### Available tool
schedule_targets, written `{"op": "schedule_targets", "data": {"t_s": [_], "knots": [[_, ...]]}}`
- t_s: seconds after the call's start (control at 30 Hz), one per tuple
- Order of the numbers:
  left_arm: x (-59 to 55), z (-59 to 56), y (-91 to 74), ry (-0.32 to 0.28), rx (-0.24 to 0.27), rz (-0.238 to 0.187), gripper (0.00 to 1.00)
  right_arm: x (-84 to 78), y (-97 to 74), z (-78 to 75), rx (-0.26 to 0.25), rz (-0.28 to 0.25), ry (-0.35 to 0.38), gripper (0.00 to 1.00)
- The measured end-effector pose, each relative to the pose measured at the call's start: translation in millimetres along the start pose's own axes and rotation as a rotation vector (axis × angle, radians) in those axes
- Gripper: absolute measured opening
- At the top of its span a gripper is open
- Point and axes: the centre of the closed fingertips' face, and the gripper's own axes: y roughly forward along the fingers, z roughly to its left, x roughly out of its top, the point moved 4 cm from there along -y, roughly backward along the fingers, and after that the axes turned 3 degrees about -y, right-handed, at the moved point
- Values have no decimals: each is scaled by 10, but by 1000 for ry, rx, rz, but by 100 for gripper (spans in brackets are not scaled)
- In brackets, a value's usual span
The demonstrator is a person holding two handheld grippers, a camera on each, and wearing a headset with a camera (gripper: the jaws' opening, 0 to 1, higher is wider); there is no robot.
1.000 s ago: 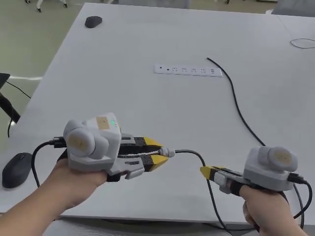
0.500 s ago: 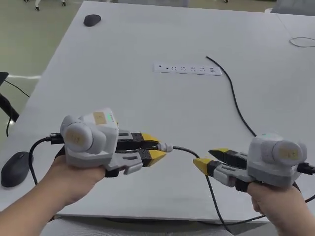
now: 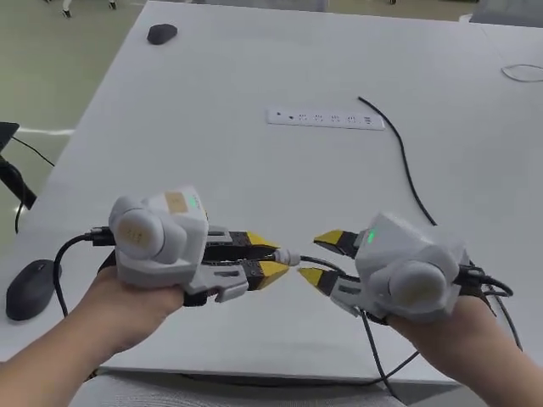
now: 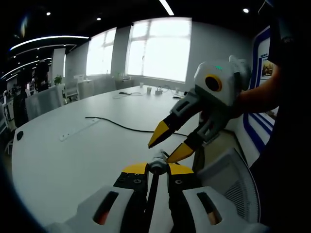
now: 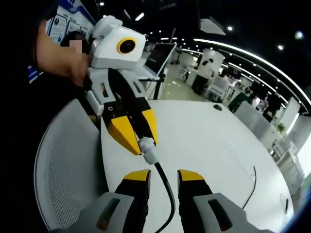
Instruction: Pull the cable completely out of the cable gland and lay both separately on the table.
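Observation:
A small grey cable gland sticks out from between the yellow tips of my left gripper, which is shut on it just above the table's front edge. A thin black cable leaves the gland to the right and drops over the table edge. My right gripper faces the left one, open, its two yellow tips standing on either side of the cable right beside the gland. In the right gripper view the cable runs between my open jaws up to the gland. The left gripper view has the gland pinched at my jaw tips.
A white power strip lies at mid-table, with a black cord trailing from it toward the right gripper. One dark mouse sits far back left, another near the left edge. The table's front edge runs just under the grippers.
My right gripper has swung left and up, from beside the table edge to the gland, its open jaws now around the cable. The left gripper has kept its hold and barely moved.

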Motion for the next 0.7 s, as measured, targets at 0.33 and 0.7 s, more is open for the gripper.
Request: {"op": "schedule_targets", "data": {"t_s": [0.33,0.7], "knots": [[-51,-14,-10,-6,-3,17,15,15,41,70,24,-1,-86,2],[-48,-47,15,-1,0,20,15,-24,24,77,14,-13,-63,0]]}}
